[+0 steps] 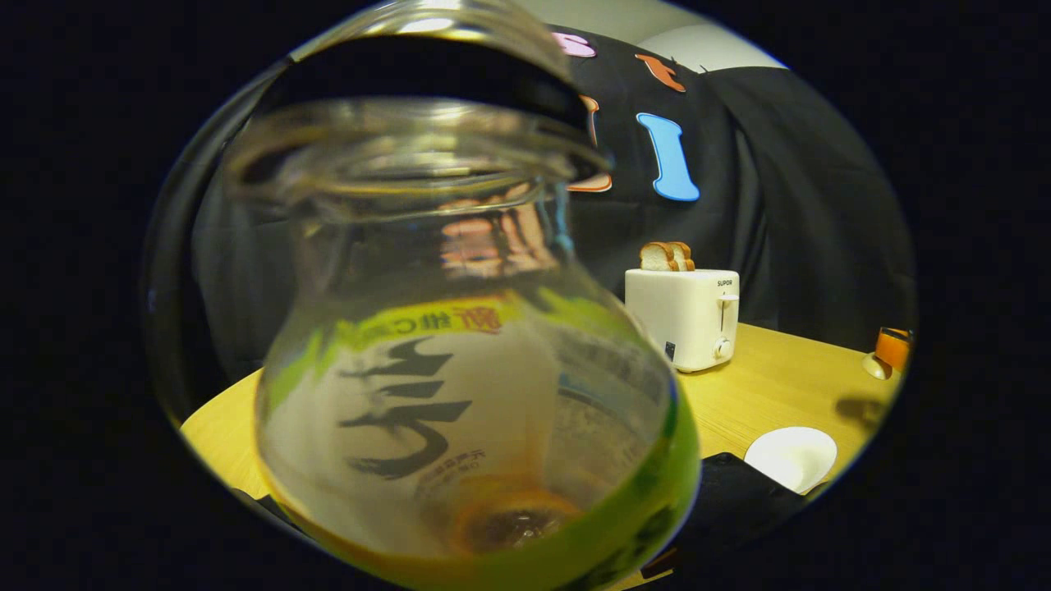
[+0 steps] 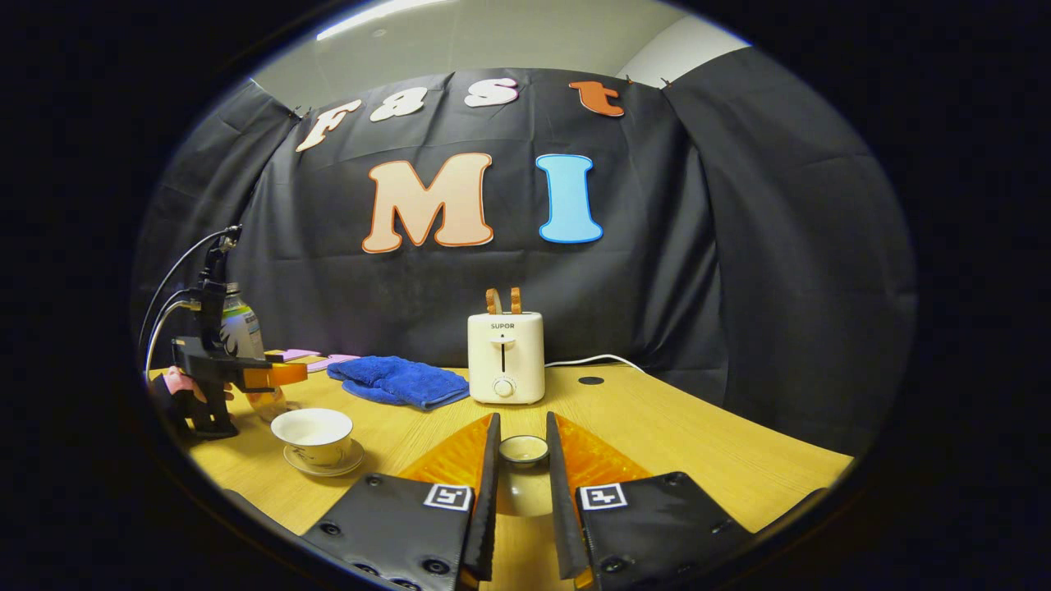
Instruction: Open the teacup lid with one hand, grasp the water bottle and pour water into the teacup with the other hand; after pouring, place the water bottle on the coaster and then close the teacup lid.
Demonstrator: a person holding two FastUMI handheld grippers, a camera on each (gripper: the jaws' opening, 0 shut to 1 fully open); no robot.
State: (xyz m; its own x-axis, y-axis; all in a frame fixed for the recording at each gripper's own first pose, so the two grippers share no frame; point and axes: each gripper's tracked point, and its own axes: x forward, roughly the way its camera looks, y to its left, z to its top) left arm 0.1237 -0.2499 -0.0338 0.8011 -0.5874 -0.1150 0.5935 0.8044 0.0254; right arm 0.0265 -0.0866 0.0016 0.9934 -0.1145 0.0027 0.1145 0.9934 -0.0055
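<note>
- Right gripper (image 2: 523, 480) pinches the teacup lid (image 2: 524, 450) between its fingers, both pressing on the lid's sides, holding it off to the side above the wooden table (image 2: 698, 443), presumably so the cup mouth stays clear for pouring.
- Left gripper (image 2: 246, 376), seen far off in the right gripper view with a hand (image 2: 182, 384) behind it, carries the water bottle (image 2: 238, 328) beside the teacup (image 2: 312, 435); whether both its fingers press on the bottle cannot be told from these pictures.
- Water bottle, in the left gripper view (image 1: 460, 345), sits right against the camera, uncapped mouth up, looking near upright rather than tipped.
- Teacup stands uncovered on its saucer (image 2: 324, 468), near the bottle; pouring appears the step in hand or just over, which one cannot be told.
- White round coaster (image 1: 790, 455) lies on the table, apart from the bottle, likely its next resting place.
- Toaster (image 2: 505, 357) with bread slices (image 2: 503, 300) and a folded blue towel (image 2: 398, 379) sit farther back, away from the work.
</note>
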